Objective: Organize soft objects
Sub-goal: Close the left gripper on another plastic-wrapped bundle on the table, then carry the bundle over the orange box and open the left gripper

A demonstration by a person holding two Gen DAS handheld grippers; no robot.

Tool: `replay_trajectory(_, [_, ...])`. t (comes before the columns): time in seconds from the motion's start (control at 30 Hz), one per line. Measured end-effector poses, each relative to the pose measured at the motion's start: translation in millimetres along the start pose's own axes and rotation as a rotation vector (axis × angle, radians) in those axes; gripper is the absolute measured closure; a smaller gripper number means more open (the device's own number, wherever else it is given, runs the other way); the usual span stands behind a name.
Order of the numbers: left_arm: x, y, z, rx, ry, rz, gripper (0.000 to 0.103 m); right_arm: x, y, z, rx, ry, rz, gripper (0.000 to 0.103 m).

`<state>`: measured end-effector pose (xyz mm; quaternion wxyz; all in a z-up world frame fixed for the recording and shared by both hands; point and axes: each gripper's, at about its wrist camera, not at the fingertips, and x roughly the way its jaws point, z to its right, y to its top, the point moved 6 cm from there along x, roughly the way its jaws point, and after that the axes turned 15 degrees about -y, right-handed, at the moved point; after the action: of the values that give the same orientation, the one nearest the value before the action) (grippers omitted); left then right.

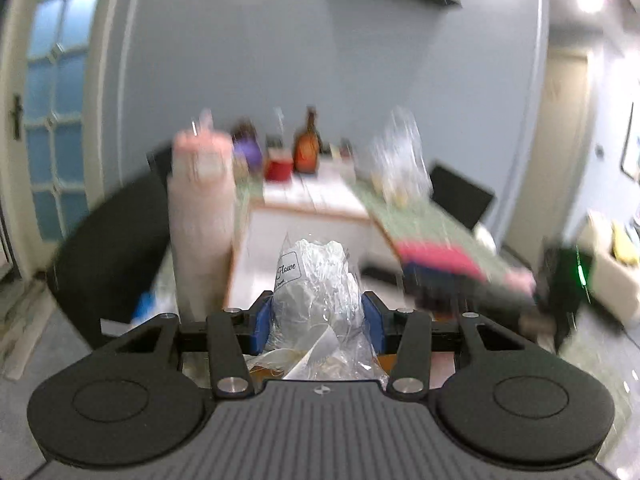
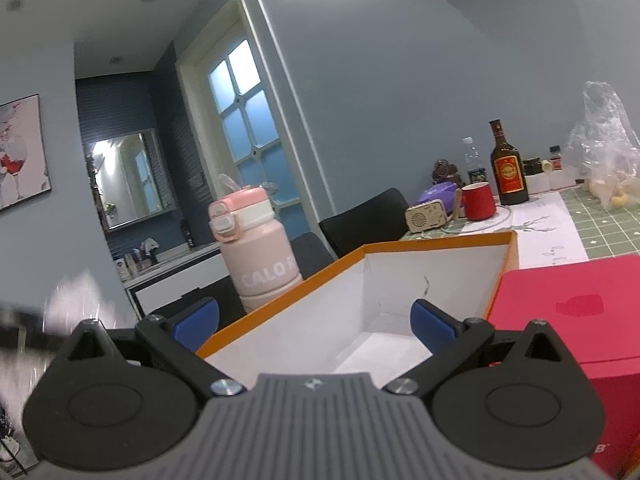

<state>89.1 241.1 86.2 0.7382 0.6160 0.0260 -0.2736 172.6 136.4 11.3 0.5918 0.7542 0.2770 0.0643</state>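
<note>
**Transfer of bagged soft item to open box**

Status: your left hand-held gripper (image 1: 318,322) is pinching a clear plastic bag (image 1: 316,280) holding a soft white item; the blue pads (image 1: 262,326) press into the bag from both sides. The bag is in the air, clear of the bench (image 2: 600,228). The left wrist view is blurred, so treat the background positions there as approximate.

Your right hand-held gripper (image 2: 316,320) is spread wide and holds nothing. It hangs over the near edge of the orange-rimmed box (image 2: 400,288), whose white interior shows no contents in the visible part. A pink bottle (image 2: 256,252) stands just beside the box on one side; a red box (image 2: 568,308) lies against it on the other.

Step in hand, as judged: carry phase, with the bag not yet placed.

Next move:
1. Bring the bag over the open box, avoiding the pink bottle.
2. Lower it past the rim before you release.
3. Keep the right hand-held gripper out of the drop path, or use it to steady the box wall.

Caution: the plastic is slippery and may slide between the pads.
</note>
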Motion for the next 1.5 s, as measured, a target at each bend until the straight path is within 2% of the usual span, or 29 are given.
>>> replay_trajectory(0.03, [6, 6, -3, -0.007, 0.024, 0.019, 0.050, 1, 0, 1, -0.001, -0.013, 0.001, 0.003])
replay_trajectory(0.1, [23, 12, -11, -0.043, 0.067, -0.002, 0.050, 2, -1, 2, -0.003, -0.035, 0.000, 0.003])
replay_trajectory(0.17, [42, 15, -20, -0.092, 0.071, -0.020, 0.050, 4, -1, 4, -0.001, -0.054, -0.004, 0.003])
replay_trajectory(0.3, [71, 15, -28, -0.080, 0.120, -0.022, 0.050, 5, -2, 6, 0.004, -0.061, -0.009, 0.003])
replay_trajectory(0.47, [89, 3, -41, -0.112, 0.126, -0.041, 0.049, 6, -2, 7, 0.007, -0.071, -0.010, 0.003])
replay_trajectory(0.6, [85, 1, -45, -0.095, 0.146, -0.005, 0.048, 8, -3, 6, -0.005, -0.079, -0.020, 0.003])
replay_trajectory(0.67, [86, 1, -46, -0.100, 0.143, 0.005, 0.042, 9, -5, 4, -0.021, -0.088, -0.026, 0.003])
replay_trajectory(0.73, [84, 1, -44, -0.095, 0.137, 0.018, 0.022, 11, -7, 2, -0.033, -0.092, -0.033, 0.003])
replay_trajectory(0.8, [78, 0, -42, -0.086, 0.144, 0.052, 0.011, 12, -8, 1, -0.040, -0.094, -0.038, 0.003])
replay_trajectory(0.9, [70, 1, -39, -0.069, 0.163, 0.087, 0.009, 12, -8, 1, -0.042, -0.095, -0.038, 0.003])
replay_trajectory(1.13, [50, 4, -33, -0.123, 0.084, 0.104, 0.008, 11, -7, 4, -0.028, -0.099, -0.036, 0.003])
replay_trajectory(1.2, [44, 6, -29, -0.107, 0.091, 0.119, 0.008, 11, -7, 5, -0.023, -0.100, -0.035, 0.003])
replay_trajectory(1.37, [33, 5, -1, 0.059, 0.093, 0.118, 0.008, 8, -5, 8, 0.004, -0.101, -0.033, 0.003])
replay_trajectory(1.5, [32, 5, 20, 0.129, 0.093, 0.111, 0.008, 4, -3, 8, 0.007, -0.094, -0.018, 0.003])
